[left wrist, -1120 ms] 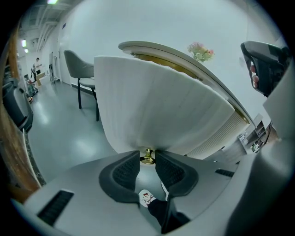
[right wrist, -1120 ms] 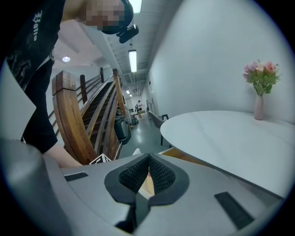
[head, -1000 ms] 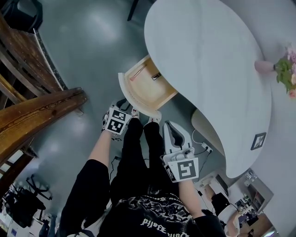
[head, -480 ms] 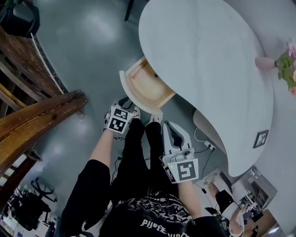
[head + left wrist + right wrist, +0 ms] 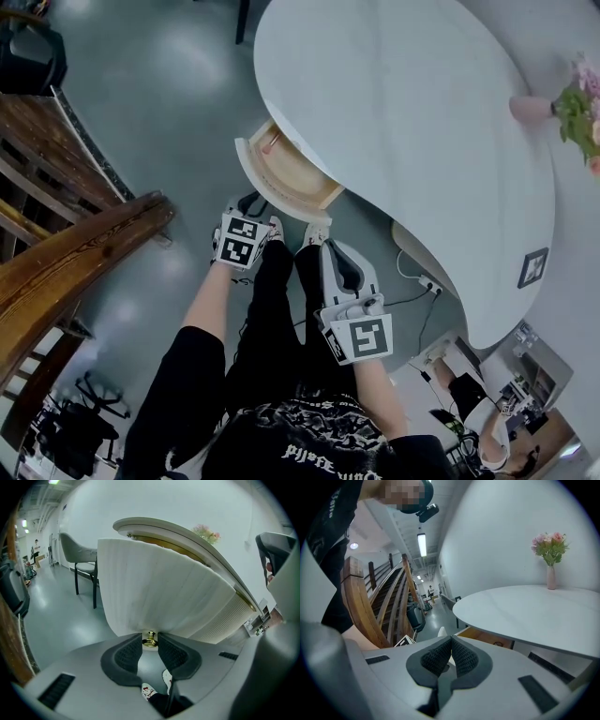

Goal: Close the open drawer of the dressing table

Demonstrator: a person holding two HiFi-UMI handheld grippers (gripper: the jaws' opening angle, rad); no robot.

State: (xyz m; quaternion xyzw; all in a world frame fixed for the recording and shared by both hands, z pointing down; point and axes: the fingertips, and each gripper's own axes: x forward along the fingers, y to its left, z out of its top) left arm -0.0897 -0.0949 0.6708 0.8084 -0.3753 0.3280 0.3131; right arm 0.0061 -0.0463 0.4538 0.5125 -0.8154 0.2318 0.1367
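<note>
two grippers show in the head view: the left gripper (image 5: 250, 208) sits right at the curved front of the one open drawer (image 5: 281, 173), and the right gripper (image 5: 335, 255) hangs apart from it, below the drawer's right corner. the drawer stands pulled out from under the near edge of the white dressing table (image 5: 403, 122), its wooden inside showing. on the table top are one pink vase of flowers (image 5: 531, 108) and one square marker card (image 5: 533, 266). one wooden stair rail (image 5: 75, 253) runs along the left. in the left gripper view, the left gripper (image 5: 150, 641) pinches the single brass knob (image 5: 150, 640) between its two pad tips, right under the ribbed white drawer front (image 5: 159, 597); one grey chair (image 5: 79, 555) stands behind on the floor. in the right gripper view, the right gripper (image 5: 451, 643) has its two pads pressed together at the tips with nothing between them. beyond it lie the table top (image 5: 525, 611), the drawer's wooden side (image 5: 487, 637) and the one vase (image 5: 551, 576).
</note>
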